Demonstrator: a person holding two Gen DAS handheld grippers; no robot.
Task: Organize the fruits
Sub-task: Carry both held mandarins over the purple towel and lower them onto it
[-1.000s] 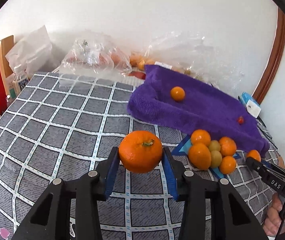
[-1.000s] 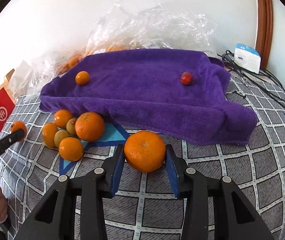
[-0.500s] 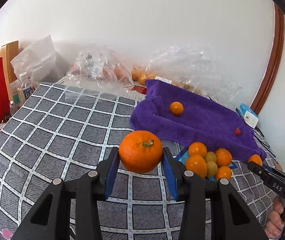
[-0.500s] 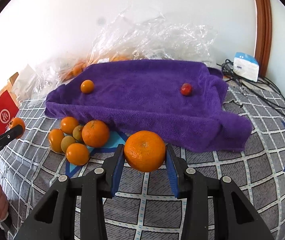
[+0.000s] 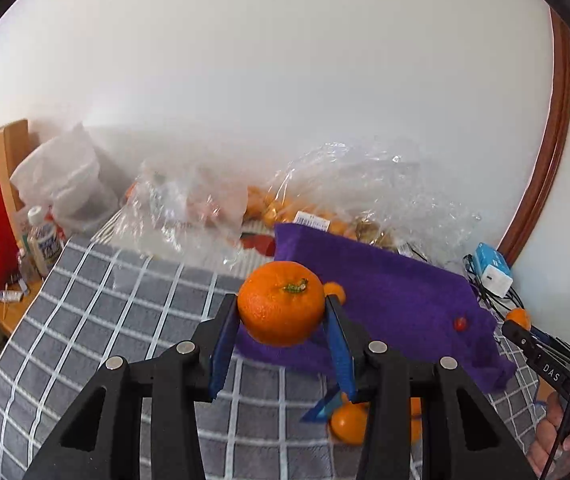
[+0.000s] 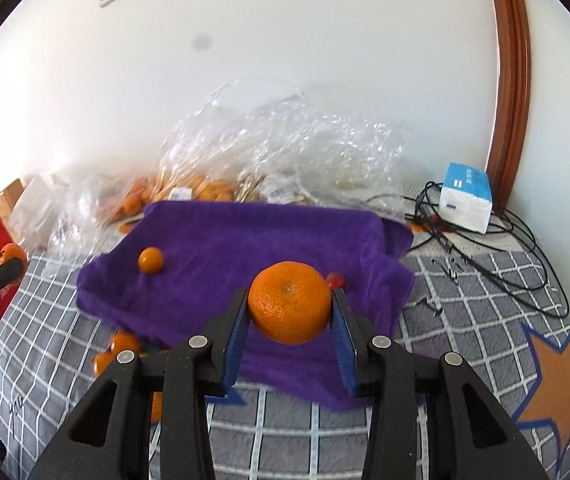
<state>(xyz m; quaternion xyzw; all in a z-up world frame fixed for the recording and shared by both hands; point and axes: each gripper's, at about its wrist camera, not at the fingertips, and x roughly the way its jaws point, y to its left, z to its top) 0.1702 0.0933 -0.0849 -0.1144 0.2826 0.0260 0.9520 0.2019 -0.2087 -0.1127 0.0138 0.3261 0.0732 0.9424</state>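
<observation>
Both claws rose (each clamping a tangerine (image 5: 281, 304)) above towel (image 6: 269, 236).

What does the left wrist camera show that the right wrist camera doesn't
Only the left wrist view shows the white bottle beside the red bag, at the table's far left edge, and the stem end of the left gripper's orange.

Only the right wrist view shows the orange star printed on the checked cloth, and the whole tangle of black cables right of the purple towel.

Both show the purple towel carrying a small orange fruit and a tiny red one, the blue and white box, and an orange clamped in that camera's own gripper.
</observation>
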